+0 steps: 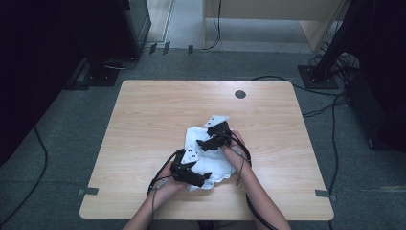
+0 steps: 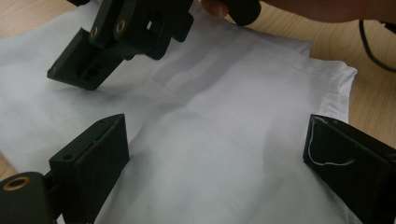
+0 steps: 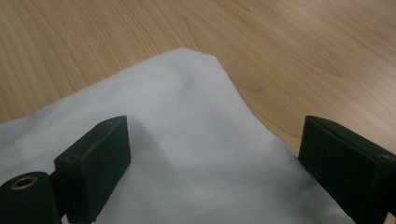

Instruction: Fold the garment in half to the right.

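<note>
1. The white cloth (image 1: 207, 155) lies crumpled on the surface (image 1: 143, 124), near its 6 o'clock edge.
2. Your left gripper (image 2: 215, 154) hovers over it, jaws spread.
3. Your right gripper (image 3: 215, 154), jaws spread too, is above the cloth's 12 o'clock corner.

A lab or recording room: a pale wood-laminate table (image 1: 143, 120) stands on grey carpet (image 1: 72, 124), with black cables (image 1: 333, 139) trailing across it, black stand bases (image 1: 316, 76) beside it, and light wooden furniture (image 1: 268, 14) behind

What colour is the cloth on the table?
Plain white cloth, no pattern; clearest in the left gripper view.
</note>
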